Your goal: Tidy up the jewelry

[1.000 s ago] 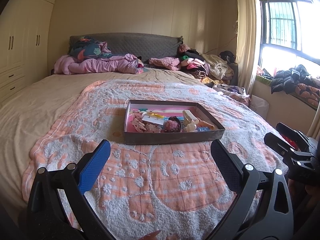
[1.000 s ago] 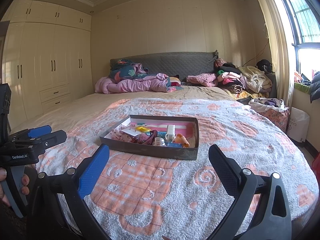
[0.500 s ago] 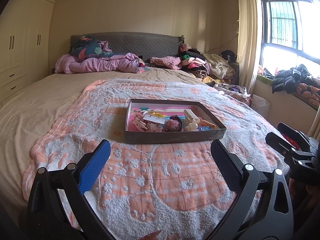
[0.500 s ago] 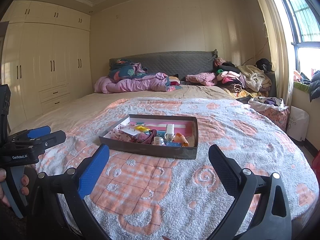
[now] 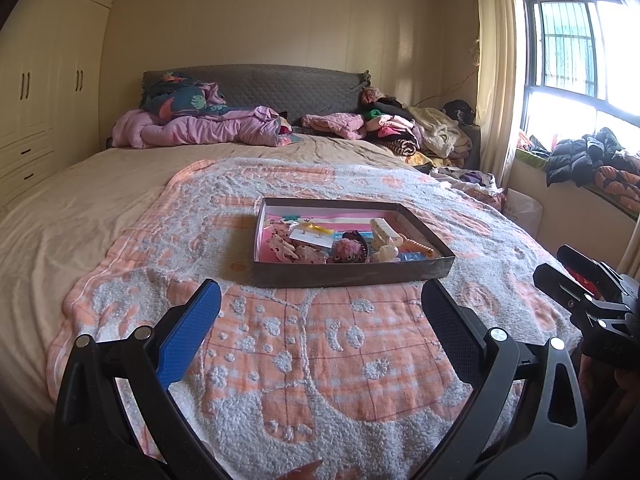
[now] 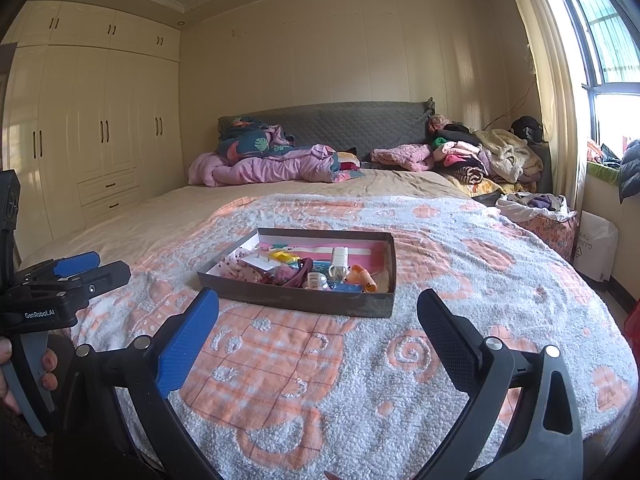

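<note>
Nubby terry blanket [image 5: 320, 360], matt cardboard tray [image 5: 352, 274]

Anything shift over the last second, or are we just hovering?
Barely. The left tongs crept a touch toward the tray, which sits slightly lower in that view. Nothing was gripped or released: both tongs are open and empty, right tongs steady. Tray contents untouched on the blanket.

A tray [image 5: 352, 274] of small accessories lies on a blanket [image 5: 320, 352] spread over the bed [image 5: 80, 208]. Behind it, bedding [image 5: 200, 130] and clothes [image 5: 412, 128] pile against the headboard [image 5: 280, 88]; wardrobes [image 6: 100, 128] stand left, a window [image 5: 580, 52] right.
</note>
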The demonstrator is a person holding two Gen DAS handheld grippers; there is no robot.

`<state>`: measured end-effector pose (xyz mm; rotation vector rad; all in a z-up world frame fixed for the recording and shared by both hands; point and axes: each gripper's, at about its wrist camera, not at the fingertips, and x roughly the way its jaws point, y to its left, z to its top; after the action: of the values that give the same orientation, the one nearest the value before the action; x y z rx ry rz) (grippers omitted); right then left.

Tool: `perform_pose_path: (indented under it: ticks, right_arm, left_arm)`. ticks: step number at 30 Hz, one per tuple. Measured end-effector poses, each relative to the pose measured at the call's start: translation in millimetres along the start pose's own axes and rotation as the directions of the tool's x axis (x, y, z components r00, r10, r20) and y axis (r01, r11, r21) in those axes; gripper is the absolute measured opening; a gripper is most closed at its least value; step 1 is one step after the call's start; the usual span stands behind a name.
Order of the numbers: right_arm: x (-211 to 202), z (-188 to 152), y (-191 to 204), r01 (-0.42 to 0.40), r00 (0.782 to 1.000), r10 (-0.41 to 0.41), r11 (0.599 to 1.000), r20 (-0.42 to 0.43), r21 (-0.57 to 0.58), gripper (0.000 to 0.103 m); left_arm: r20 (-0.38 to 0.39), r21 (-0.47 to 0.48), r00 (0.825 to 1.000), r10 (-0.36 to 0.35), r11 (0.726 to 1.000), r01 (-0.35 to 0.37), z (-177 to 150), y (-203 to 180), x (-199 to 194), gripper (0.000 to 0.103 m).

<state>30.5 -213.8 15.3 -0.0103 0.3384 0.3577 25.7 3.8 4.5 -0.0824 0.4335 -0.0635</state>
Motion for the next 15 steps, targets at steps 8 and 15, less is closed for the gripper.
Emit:
perform_pose_path:
  ticks: [8, 15]
  right_arm:
    - [-0.7, -0.1, -0.5, 0.0, 1.0, 0.0, 1.0, -0.001, 0.002, 0.097]
    - [1.3, -1.8, -1.4, 0.008, 1.0, -0.008, 1.0, -0.003, -0.002, 0.097]
  left_arm:
    - [0.005, 0.007, 1.0, -0.003, 1.0, 0.003, -0.8, 0.0, -0.1, 0.092]
    - [0.027, 0.011, 1.0, -0.008, 1.0, 0.008, -0.7, -1.7, -2.2, 0.092]
